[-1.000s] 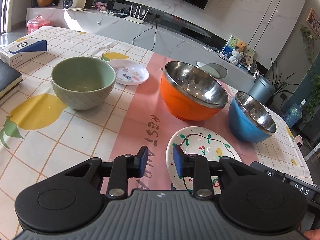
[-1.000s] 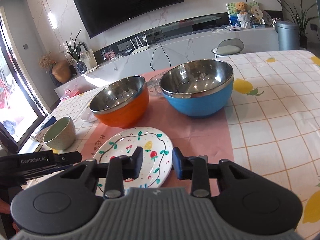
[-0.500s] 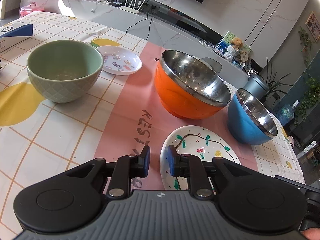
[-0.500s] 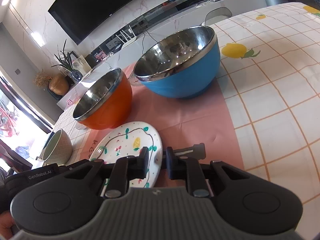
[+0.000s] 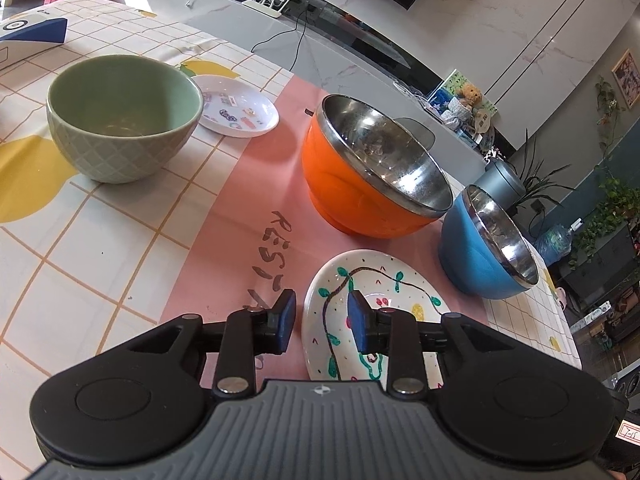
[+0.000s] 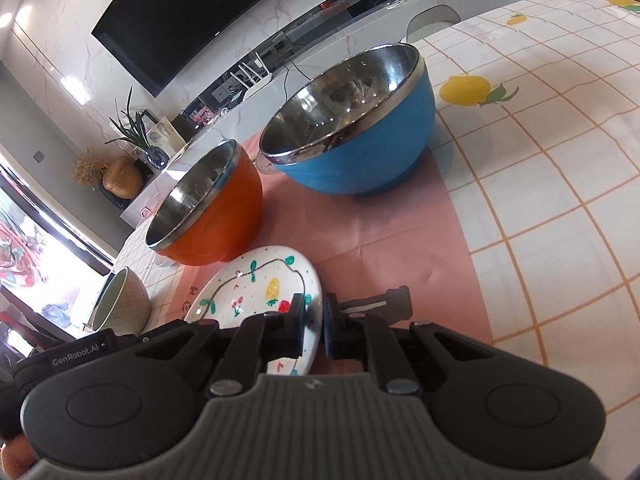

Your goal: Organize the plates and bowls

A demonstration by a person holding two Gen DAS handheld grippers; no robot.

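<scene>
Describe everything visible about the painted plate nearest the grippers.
The painted plate is round, white and glossy, likely ceramic, hand-painted with a dark vine, green leaves, a pineapple, cherries and a strawberry. It lies on the pink strip of the tablecloth, in front of the orange bowl and blue bowl, touching neither. The right gripper has just closed on its near right rim. The left gripper straddles its left edge, open.

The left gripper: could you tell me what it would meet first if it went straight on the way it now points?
Most likely the painted plate: the left gripper points down at its near rim, jaws open. Beyond it stands the orange bowl, though depth is hard to judge.
</scene>
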